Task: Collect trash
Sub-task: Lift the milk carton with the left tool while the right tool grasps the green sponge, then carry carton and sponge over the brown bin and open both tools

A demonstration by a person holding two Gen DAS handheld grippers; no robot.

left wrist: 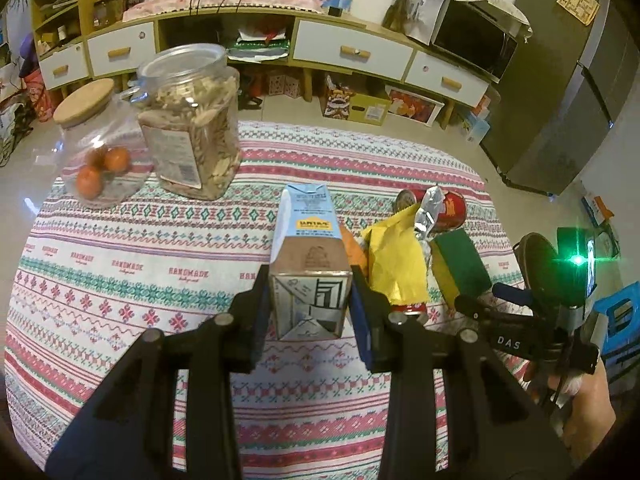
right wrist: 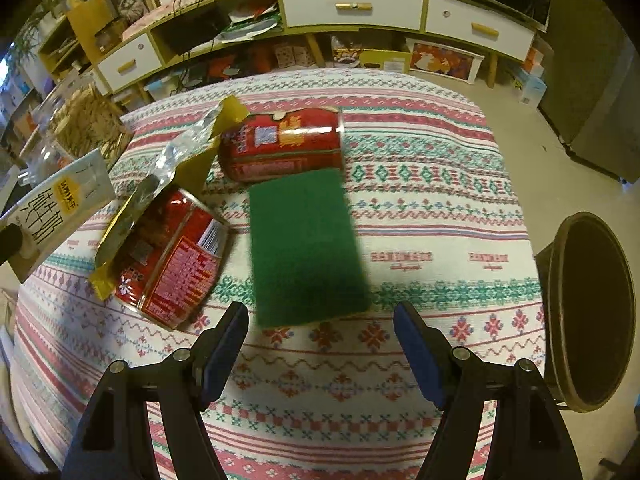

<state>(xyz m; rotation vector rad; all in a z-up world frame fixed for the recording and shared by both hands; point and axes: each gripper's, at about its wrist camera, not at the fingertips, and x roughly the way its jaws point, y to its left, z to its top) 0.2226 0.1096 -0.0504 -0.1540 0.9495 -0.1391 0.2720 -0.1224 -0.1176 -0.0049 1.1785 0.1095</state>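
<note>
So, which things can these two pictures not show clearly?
- Bin, right wrist view: inside too dark, edge cuts it off.
- Green sponge, right wrist view: blurred.
- Near can, right wrist view: foil wrapper covers part.
- Carton in left gripper, left wrist view: far end hidden.

Two red cans [right wrist: 280, 142], two jars [left wrist: 192, 120], one carton [left wrist: 308, 264], one green sponge [right wrist: 304, 244]
</note>
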